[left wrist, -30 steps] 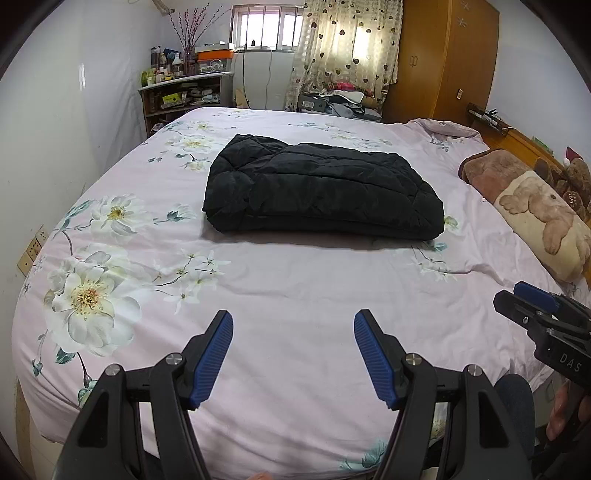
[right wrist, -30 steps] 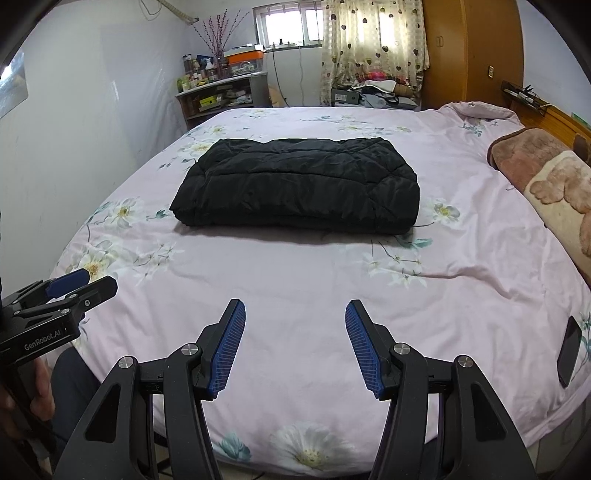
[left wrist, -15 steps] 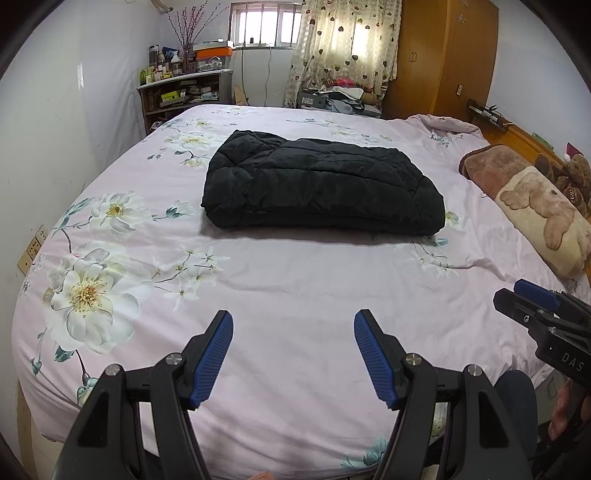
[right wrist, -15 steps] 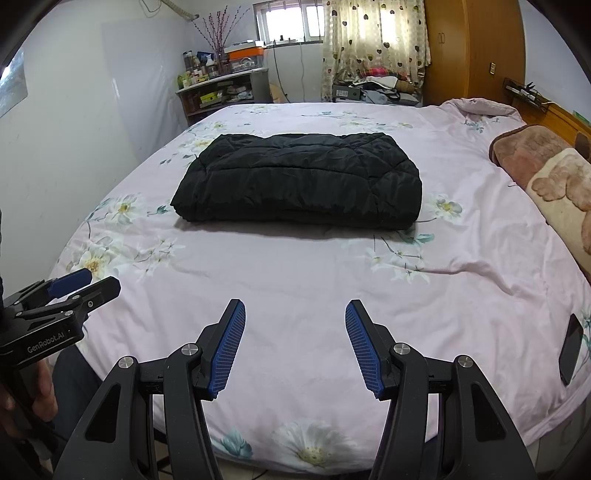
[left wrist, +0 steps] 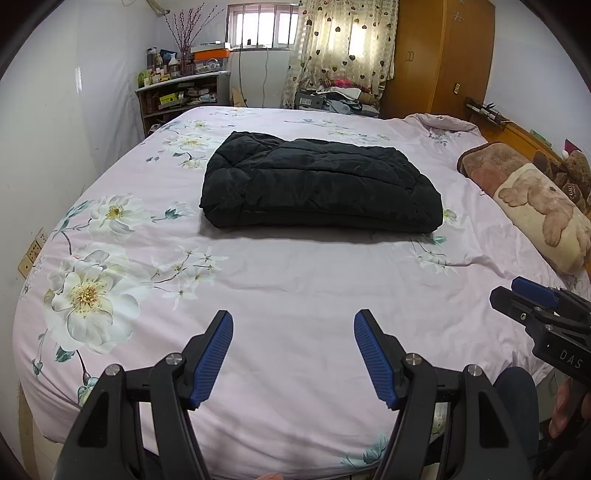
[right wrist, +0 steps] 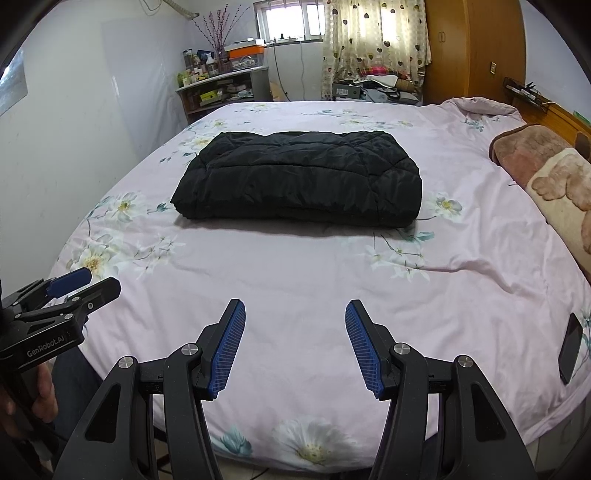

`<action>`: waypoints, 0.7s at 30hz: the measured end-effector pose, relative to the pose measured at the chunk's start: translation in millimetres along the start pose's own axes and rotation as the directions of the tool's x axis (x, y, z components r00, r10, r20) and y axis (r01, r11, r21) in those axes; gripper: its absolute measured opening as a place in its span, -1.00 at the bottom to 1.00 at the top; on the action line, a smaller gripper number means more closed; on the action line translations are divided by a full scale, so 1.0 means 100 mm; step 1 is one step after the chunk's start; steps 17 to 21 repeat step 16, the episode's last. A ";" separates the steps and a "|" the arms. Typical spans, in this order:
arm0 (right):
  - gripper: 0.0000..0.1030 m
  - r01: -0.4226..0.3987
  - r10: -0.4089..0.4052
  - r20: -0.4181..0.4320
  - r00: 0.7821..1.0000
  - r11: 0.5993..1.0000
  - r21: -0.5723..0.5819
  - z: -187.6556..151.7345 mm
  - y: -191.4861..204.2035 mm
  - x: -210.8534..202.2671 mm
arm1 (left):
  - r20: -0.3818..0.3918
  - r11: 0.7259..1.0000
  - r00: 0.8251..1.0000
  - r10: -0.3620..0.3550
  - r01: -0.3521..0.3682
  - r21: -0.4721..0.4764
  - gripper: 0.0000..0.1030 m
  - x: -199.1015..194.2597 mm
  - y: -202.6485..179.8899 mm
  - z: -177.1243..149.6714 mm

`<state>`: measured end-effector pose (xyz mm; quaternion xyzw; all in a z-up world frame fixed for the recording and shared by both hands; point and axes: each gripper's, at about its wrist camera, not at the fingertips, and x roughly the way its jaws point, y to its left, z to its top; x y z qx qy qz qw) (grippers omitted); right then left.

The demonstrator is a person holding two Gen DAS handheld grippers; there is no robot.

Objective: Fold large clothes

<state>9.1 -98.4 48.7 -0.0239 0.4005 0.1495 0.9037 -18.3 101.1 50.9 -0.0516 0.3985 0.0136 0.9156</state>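
Bedroom, pink floral bed (left wrist: 295, 288) fills both views; curtained window (left wrist: 258, 26) and a cluttered shelf (left wrist: 181, 96) at the far wall, wooden wardrobe (left wrist: 443, 59) far right. Black quilted jacket (left wrist: 317, 184) lies folded into a thick rectangle mid-bed, well beyond both tools, nothing between. Long axis runs left-right across the bed; thick folded edge faces near, lumpier end at left. Left hand-held gripper (left wrist: 293, 354) hovers over the near bed edge, jaws wide, empty. Right hand-held gripper (right wrist: 295, 343) likewise wide and empty, beside it to the right. Bear-print pillow (left wrist: 543, 218) along the right edge, apart from the jacket. Dark phone (right wrist: 570, 349) lies on the bed near right.
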 end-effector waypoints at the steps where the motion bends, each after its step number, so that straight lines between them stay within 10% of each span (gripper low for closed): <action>1: 0.11 0.001 -0.001 0.000 1.000 1.000 0.000 0.00 0.00 0.00 | 0.002 1.000 1.000 0.000 0.000 0.002 0.36 -0.01 -0.01 0.00; 21: 0.11 -0.001 0.001 -0.003 1.000 1.000 -0.004 -0.03 -0.01 0.00 | 0.019 1.000 1.000 0.024 -0.023 -0.012 0.36 -0.03 0.00 -0.01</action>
